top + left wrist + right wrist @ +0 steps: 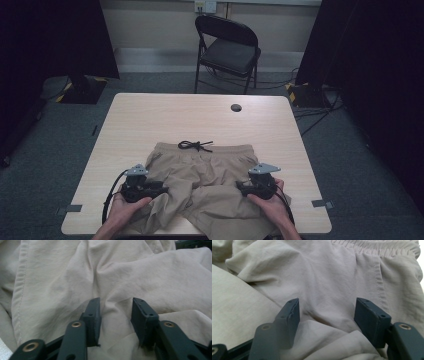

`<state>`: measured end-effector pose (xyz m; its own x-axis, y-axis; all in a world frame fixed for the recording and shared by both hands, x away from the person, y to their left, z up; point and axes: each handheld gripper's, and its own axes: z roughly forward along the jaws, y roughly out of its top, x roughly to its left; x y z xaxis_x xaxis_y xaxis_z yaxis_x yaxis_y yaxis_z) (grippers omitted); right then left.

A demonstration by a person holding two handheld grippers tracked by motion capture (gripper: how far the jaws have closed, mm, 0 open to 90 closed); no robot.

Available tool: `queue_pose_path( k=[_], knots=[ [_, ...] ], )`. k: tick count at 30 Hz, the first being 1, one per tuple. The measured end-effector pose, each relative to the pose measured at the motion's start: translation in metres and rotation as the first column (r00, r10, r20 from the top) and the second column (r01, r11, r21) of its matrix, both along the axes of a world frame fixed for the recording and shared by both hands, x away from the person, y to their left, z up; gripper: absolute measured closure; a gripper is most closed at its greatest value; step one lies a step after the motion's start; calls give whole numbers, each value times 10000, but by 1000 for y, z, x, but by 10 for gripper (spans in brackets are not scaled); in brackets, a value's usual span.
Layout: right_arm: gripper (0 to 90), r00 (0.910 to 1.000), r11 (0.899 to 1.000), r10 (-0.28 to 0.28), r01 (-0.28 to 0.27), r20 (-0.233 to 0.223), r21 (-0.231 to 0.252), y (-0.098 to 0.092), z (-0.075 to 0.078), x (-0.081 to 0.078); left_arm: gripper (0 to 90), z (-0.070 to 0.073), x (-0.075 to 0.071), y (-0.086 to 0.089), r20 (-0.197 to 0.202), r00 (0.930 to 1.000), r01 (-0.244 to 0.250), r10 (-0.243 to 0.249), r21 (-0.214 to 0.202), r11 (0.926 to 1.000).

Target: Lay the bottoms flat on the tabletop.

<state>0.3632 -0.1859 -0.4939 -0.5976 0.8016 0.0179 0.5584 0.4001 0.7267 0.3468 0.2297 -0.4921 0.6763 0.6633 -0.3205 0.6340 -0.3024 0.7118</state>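
Observation:
Beige shorts [200, 172] lie crumpled on the near half of the wooden table [175, 112], waistband and black drawstring [195, 145] pointing away from me. My left gripper [162, 189] rests at the shorts' left leg, pointing inward. In the left gripper view its jaws [116, 315] stand apart over a fold of the fabric [120, 277], with the pads not pressing on it. At the right leg my right gripper [240, 187] also points inward. Its jaws [327, 315] are wide apart above the cloth, below the elastic waistband [377, 247].
A dark cable hole [236, 107] sits in the far half of the table. A black folding chair [227, 50] stands beyond the far edge. Dark stands and cables flank the table on the carpet. Tape marks [320, 203] sit near the front corners.

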Motion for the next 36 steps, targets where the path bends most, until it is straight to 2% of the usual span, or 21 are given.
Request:
queue_pose_path(
  k=[3,7,8,9,11,14,16,17,18,19,21,25,27,30,33,36],
  knots=[
    [374,9995,9994,26,-15,-313,347,-4,4,5,540,8,5,5,127,9999,-109,112,-199,9997],
    [379,9993,9958,-363,365,-48,843,-15,20,15,537,26,17,18,454,9974,-532,566,-718,9960],
    [380,9987,9945,-507,499,62,917,-18,25,18,537,30,21,22,544,9960,-664,705,-738,9951],
    [383,9981,9930,-596,575,179,1036,-20,30,23,540,33,26,26,585,9945,-812,867,-907,9926],
    [383,9964,9906,-809,777,239,1129,-25,36,32,544,37,35,33,575,9914,-1115,1174,-975,9890],
    [375,9928,9879,-1177,1148,226,1043,-31,37,47,547,33,50,45,465,9862,-1534,1590,-1065,9824],
    [362,9904,9847,-1378,1358,111,1090,-36,33,54,534,27,59,50,336,9803,-1901,1947,-1072,9759],
    [359,9888,9830,-1493,1482,23,1083,-37,30,57,524,27,59,50,336,9803,-1901,1947,-1072,9759],
    [356,9894,9836,-1448,1454,-140,1068,-39,26,61,512,18,66,53,59,9787,-2040,2051,-780,9759],
    [349,9883,9832,-1484,1513,-355,1021,-39,22,63,495,14,68,52,-4,9794,-2017,2020,-569,9778],
    [349,9875,9840,-1477,1524,-556,920,-38,15,68,466,7,72,51,-272,9802,-1971,1960,-486,9792],
    [371,9874,9845,-1396,1465,-746,965,-34,8,72,444,2,74,48,-336,9790,-2022,2009,-405,9785],
    [430,9871,9857,-1378,1448,-821,868,-32,6,73,453,0,76,46,-363,9772,-2100,2091,-213,9775],
    [531,9892,9862,-1326,1380,-625,918,-29,5,72,484,-3,77,46,-465,9759,-2147,2133,-286,9763],
    [611,9875,9849,-1477,1519,-550,833,-26,4,72,530,-4,78,43,-484,9779,-2050,2032,-360,9781],
    [665,9861,9820,-1553,1606,-587,996,-26,2,72,594,-5,77,38,-455,9819,-1852,1838,-305,9822]
  ],
)
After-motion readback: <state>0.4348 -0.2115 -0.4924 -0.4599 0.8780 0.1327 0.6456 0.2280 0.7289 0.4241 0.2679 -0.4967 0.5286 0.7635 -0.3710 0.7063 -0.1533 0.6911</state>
